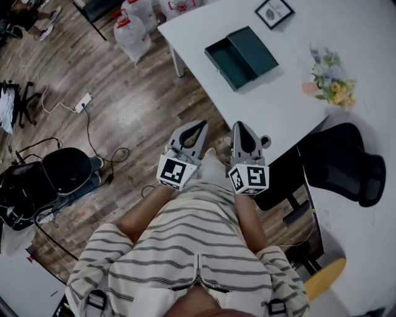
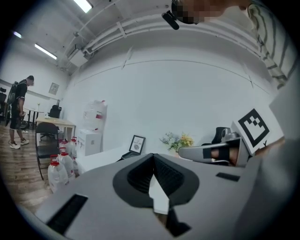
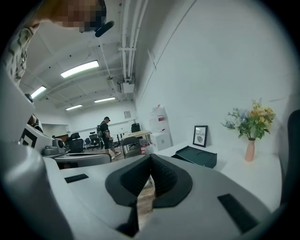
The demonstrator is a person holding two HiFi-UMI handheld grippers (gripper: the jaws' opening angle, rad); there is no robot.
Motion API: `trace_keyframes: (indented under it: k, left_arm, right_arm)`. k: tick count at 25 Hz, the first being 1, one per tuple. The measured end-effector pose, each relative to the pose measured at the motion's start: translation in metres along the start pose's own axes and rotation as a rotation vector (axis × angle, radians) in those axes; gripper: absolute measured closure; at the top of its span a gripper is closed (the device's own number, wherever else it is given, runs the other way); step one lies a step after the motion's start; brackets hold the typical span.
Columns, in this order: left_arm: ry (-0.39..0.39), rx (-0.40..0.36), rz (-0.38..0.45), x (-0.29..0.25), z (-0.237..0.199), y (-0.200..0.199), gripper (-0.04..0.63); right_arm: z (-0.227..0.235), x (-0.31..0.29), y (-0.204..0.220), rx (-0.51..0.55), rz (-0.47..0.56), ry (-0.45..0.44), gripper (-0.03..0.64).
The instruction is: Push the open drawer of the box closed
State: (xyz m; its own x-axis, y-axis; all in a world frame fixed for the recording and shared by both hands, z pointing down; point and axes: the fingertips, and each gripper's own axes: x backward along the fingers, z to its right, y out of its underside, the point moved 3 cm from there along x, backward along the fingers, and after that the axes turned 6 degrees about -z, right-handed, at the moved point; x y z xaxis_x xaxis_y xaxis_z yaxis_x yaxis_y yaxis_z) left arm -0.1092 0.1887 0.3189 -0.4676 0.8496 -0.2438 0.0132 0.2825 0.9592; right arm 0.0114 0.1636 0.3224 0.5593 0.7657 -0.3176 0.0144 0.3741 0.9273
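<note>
The dark green box point(image 1: 242, 54) lies on the white table point(image 1: 291, 117), its drawer point(image 1: 226, 65) pulled out toward the table's near left edge. In the right gripper view the box point(image 3: 197, 156) sits ahead and to the right. Both grippers are held close to the person's body, short of the table and well away from the box. The left gripper point(image 1: 201, 127) is shut with nothing in it, its jaws point(image 2: 153, 158) meeting tip to tip. Beside it, the right gripper point(image 1: 240, 126) is likewise shut and empty point(image 3: 151, 160).
A framed picture point(image 1: 274, 12) and a vase of flowers point(image 1: 331, 79) stand on the table near the box. A black chair point(image 1: 343, 161) is at the right. Water bottles point(image 1: 133, 25), a power strip point(image 1: 83, 102) with cables and a black bag point(image 1: 62, 170) are on the wooden floor. A person point(image 3: 106, 133) stands far off.
</note>
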Motion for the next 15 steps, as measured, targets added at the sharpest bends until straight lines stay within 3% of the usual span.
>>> trace_keyframes:
  k: [6,11,15]
  left_arm:
    - [0.006,-0.024,-0.043,-0.042,-0.014,0.002,0.598]
    - [-0.011,-0.032,-0.06,-0.053,-0.005,-0.03,0.598]
    - [-0.013,-0.034,-0.114,-0.105,-0.035,-0.009,0.598]
  right_arm:
    - [0.026,-0.035,-0.001,-0.015,-0.008,-0.005,0.607]
    - [0.043,-0.023,-0.037,-0.038,0.002,0.011,0.607]
    - [0.077,-0.073,-0.018,-0.079,-0.034,0.022,0.607]
